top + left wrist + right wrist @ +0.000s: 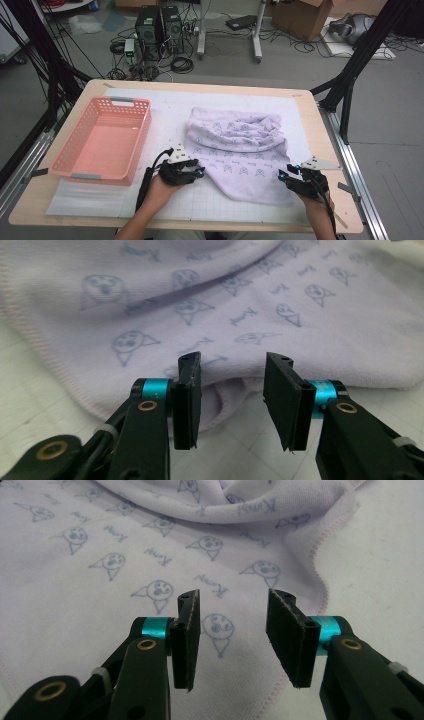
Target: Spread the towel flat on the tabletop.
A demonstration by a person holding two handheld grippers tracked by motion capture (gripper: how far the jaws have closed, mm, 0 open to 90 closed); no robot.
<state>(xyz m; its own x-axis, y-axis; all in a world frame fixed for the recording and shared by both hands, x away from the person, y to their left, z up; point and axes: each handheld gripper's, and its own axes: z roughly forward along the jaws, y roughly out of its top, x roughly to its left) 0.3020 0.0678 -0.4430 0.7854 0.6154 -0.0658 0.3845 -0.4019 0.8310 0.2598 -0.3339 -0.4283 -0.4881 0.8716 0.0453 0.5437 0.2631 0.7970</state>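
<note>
Black jaws of the left claw [232,392] stand wide apart, empty, at the folded near edge of the lilac towel [210,300]. Likewise spread and empty, the right claw [234,632] hovers over the towel's stitched corner. Left of the towel on the desk [300,97], a pink basket [137,135] holds nothing.

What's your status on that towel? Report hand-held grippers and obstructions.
Left hand-held gripper open at towel edge. Right hand-held gripper open over near right corner. Towel rumpled, flat on mat. Pink basket off left, nothing blocking.
</note>
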